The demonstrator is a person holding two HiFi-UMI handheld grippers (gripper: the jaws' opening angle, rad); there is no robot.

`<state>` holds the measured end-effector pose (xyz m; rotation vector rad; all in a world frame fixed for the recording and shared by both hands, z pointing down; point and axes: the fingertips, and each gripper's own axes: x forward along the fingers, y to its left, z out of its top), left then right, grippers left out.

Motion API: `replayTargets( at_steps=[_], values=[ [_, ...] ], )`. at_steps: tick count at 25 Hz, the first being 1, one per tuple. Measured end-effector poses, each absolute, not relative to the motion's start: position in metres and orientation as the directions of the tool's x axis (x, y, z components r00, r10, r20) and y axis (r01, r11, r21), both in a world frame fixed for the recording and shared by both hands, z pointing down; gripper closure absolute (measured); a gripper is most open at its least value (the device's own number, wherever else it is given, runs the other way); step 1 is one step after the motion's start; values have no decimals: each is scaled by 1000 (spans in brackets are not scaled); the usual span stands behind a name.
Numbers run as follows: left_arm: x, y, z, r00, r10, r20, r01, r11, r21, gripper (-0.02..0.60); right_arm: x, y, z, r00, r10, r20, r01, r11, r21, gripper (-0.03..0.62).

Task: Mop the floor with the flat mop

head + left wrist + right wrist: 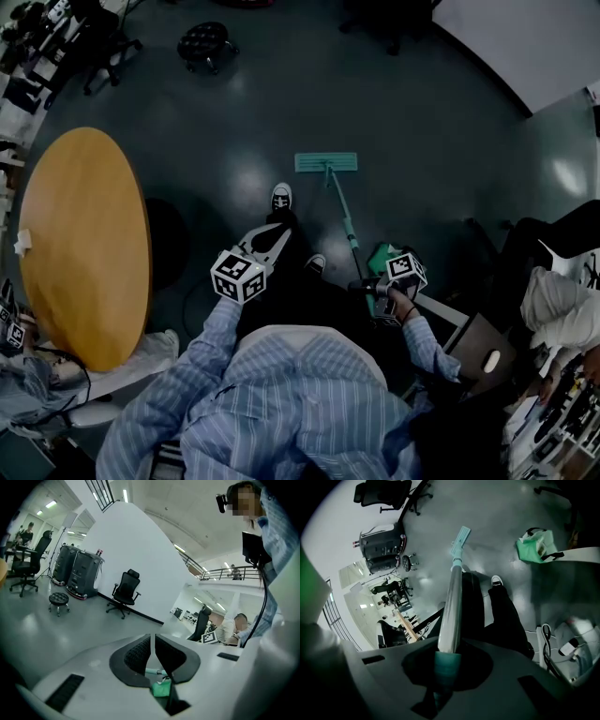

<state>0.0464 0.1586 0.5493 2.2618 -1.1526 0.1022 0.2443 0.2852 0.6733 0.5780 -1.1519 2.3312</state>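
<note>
Right tool (pixel 447 660) clenched round the top of the mop handle (pixel 452 606), slanting it so the mop head (pixel 326 162) lies flat on the floor (pixel 422 141) just ahead of a shoe (pixel 281 197); left tool (pixel 153 651) pinched closed on nothing, apparently spare.

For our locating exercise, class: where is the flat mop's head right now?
In the head view, the mop head lies flat on the dark floor, just ahead and right of the person's forward shoe.
</note>
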Motion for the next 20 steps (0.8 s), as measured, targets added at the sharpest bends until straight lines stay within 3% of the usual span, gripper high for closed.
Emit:
replayTargets(
  at_steps=[20],
  values=[
    [54,139,560,621,-700,354,-772,-467,432,549,242,279,666,-788,270,553,-609,-476,-635,558]
  ],
)
